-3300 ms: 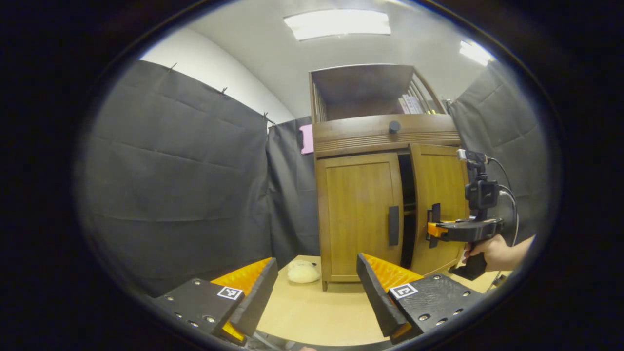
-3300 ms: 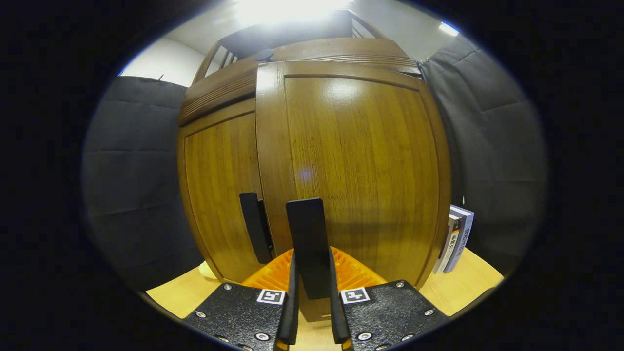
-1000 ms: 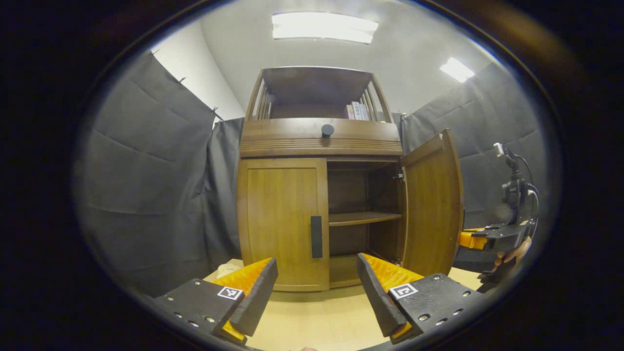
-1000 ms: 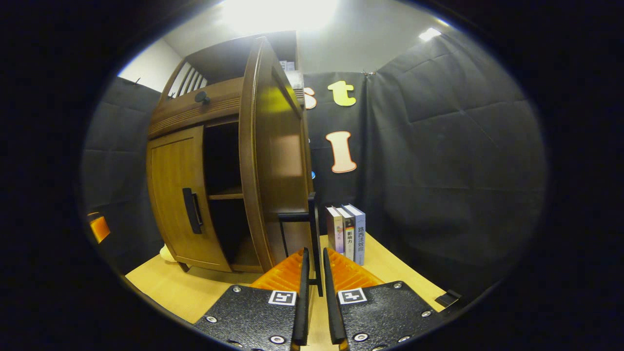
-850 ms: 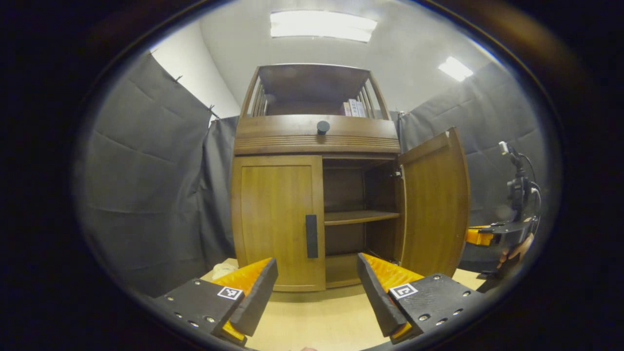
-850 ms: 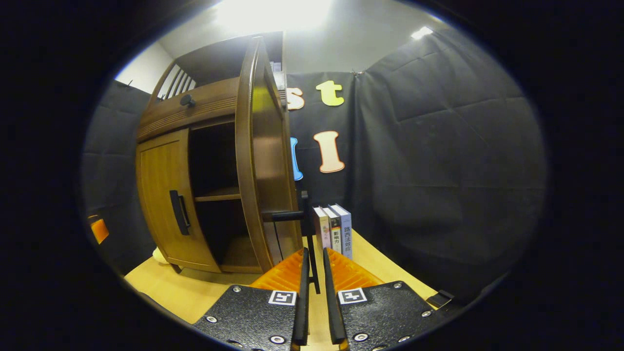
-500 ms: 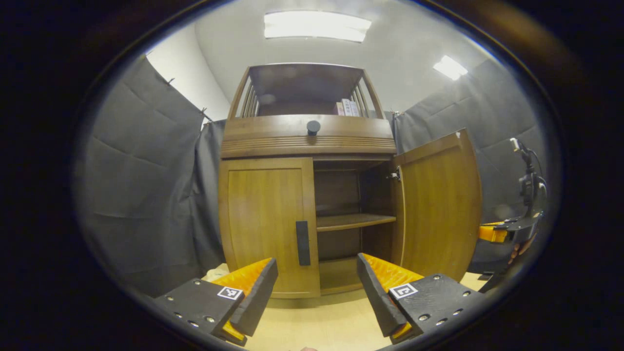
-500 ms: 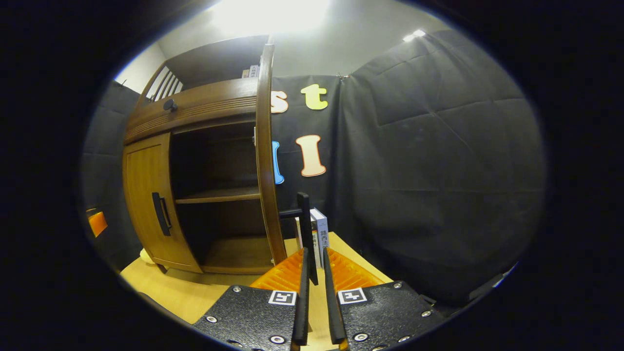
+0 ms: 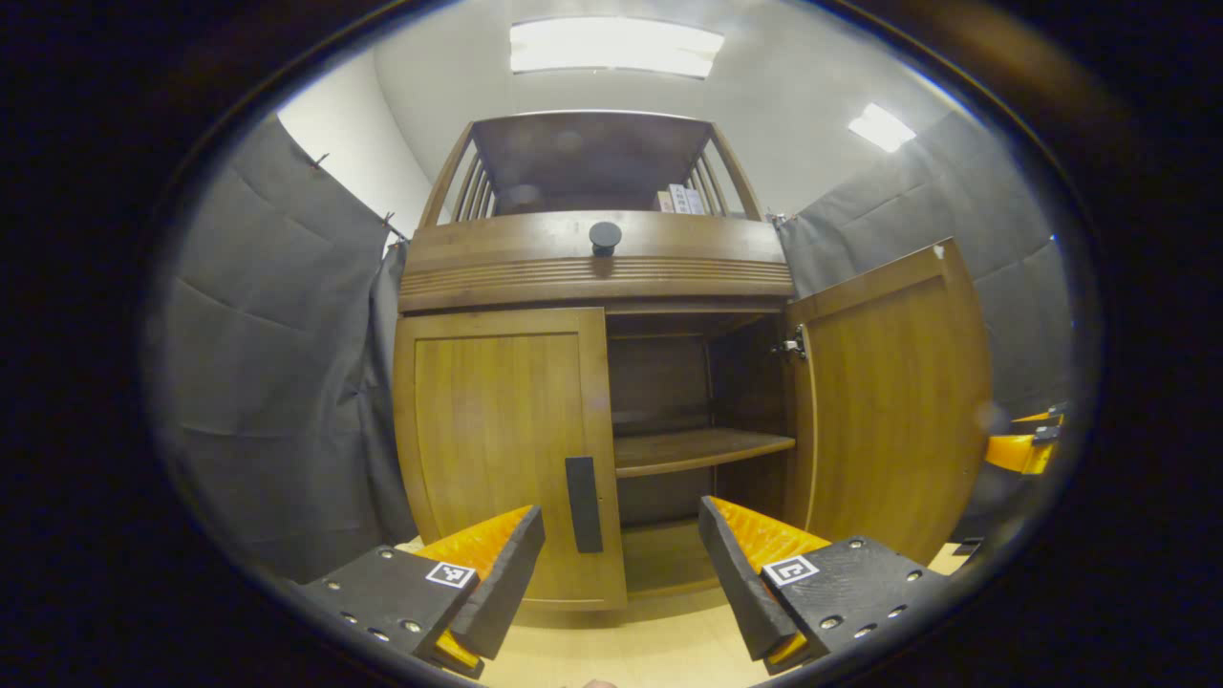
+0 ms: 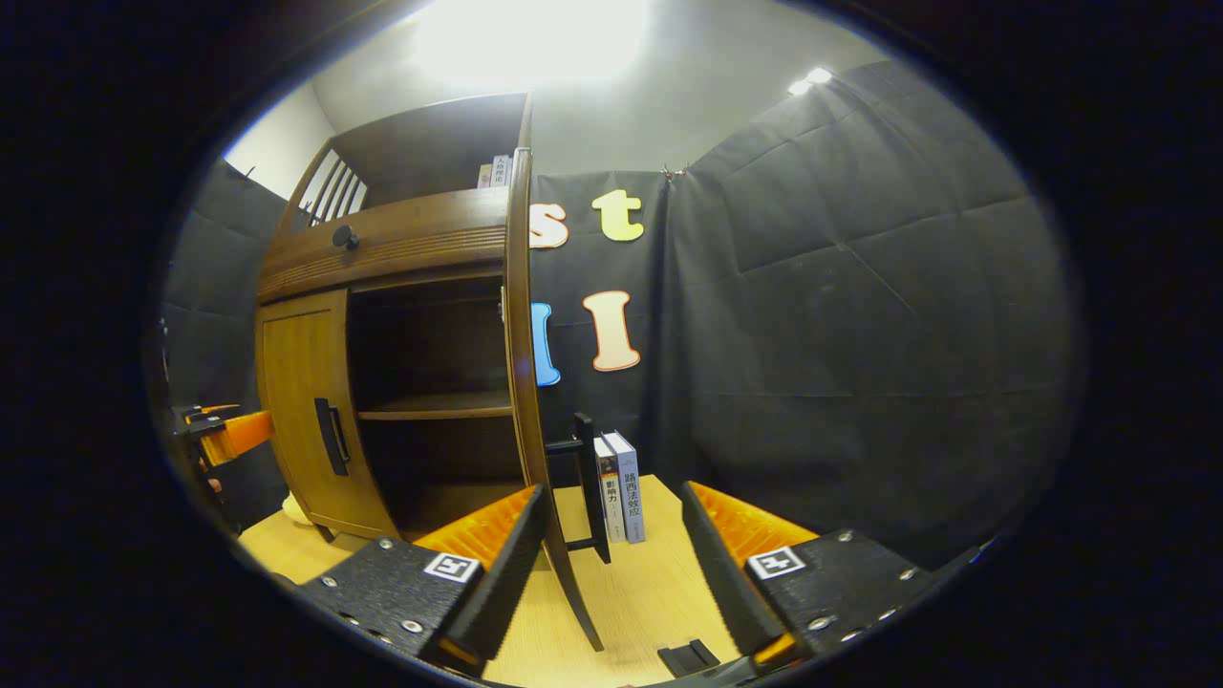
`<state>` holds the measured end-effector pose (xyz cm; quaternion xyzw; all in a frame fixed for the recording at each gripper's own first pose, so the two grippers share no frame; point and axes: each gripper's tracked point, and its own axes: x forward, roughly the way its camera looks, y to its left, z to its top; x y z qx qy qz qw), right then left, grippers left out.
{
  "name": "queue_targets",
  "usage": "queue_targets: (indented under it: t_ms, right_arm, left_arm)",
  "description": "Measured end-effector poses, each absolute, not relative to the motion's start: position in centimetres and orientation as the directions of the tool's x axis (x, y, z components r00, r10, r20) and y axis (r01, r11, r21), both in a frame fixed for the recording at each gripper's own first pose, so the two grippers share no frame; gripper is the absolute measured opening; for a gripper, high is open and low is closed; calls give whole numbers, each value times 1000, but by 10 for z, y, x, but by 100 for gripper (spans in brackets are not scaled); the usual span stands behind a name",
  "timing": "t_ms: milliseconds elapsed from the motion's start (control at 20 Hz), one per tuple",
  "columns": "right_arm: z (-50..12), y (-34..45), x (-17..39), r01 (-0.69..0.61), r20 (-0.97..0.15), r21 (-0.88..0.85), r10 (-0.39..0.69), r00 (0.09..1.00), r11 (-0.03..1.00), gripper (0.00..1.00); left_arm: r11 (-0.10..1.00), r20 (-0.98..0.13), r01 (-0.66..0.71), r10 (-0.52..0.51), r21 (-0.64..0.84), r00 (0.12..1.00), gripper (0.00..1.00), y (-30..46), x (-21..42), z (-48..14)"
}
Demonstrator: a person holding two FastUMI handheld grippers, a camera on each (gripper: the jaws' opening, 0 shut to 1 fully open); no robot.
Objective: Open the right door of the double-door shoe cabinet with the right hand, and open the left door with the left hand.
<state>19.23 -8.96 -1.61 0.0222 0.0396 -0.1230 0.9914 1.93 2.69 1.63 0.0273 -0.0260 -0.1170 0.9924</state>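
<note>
So about halfway through, I'd say. Going left to right in the left gripper view: the left door [image 9: 502, 449] of the shoe cabinet [image 9: 592, 263] is flat shut, its dark handle [image 9: 581, 490] untouched, and the left tongs [image 9: 621, 564] are spread wide right in front of it, handle sitting just between the two tips but nothing gripped yet. Next over is the open inside with a bare shelf [image 9: 702, 447], then the right door [image 9: 893, 401] swung out wide, so that half looks done. At the far right edge a bit of the other tool peeks from behind that door. In the right gripper view the right tongs [image 10: 611, 559] are wide open too, holding nothing; the right door [image 10: 521, 363] shows edge-on with its handle [image 10: 588, 483] just ahead of the tips, apart from them. Some books [image 10: 621, 487] stand on the table [image 10: 650, 583] behind it. What's left: close the left tongs on that handle and pull the left door open.
</note>
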Motion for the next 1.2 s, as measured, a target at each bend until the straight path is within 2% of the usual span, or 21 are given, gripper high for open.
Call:
queue_targets:
  t_ms: [50,100,200,250,300,350,450,650,700,800,1000,1050,1100,1150,1200]
  right_arm:
    - [-15,-90,189,247,-80,28,-244,966,969,95]
    - [-15,-91,186,249,-76,22,-246,966,968,94]
    - [-16,-86,180,242,-74,23,-240,968,970,92]
    - [-19,-81,178,234,-79,33,-231,970,972,94]
    - [-23,-75,177,218,-86,34,-214,973,975,92]
    - [-27,-71,177,210,-94,23,-207,974,977,94]
    - [-34,-69,172,204,-106,3,-202,974,979,92]
    - [-39,-58,174,174,-124,14,-171,977,985,94]
    - [-41,-57,175,171,-127,13,-168,978,985,92]
    - [-45,-53,176,162,-137,19,-158,978,987,94]
    - [-56,-43,173,140,-168,27,-134,977,990,94]
    - [-58,-40,172,133,-176,24,-126,976,991,92]
    - [-61,-38,173,126,-182,22,-120,976,992,94]
    - [-61,-35,173,121,-185,22,-115,976,992,92]
    - [-62,-34,174,117,-186,24,-111,976,993,94]
  left_arm:
    - [974,43,220,-223,60,974,93,28,21,17]
    - [976,40,211,-214,61,976,96,30,22,15]
    - [979,37,194,-197,65,980,93,33,25,14]
    - [980,36,188,-191,69,981,93,34,27,13]
    - [981,35,180,-182,71,983,93,37,28,13]
    - [983,32,172,-174,71,984,93,37,30,12]
    - [986,27,158,-160,61,987,91,38,32,10]
    - [988,10,141,-142,57,990,87,40,34,6]
    - [989,2,140,-141,56,990,87,41,33,4]
    - [988,-21,139,-138,60,990,99,42,33,-1]
    - [990,-54,129,-126,52,991,99,42,35,-7]
    - [991,-64,126,-123,52,990,99,42,35,-9]
    - [991,-76,122,-118,50,990,99,43,34,-10]
    - [991,-89,126,-121,44,989,99,42,35,-11]
    - [991,-102,125,-120,38,987,95,42,33,-11]
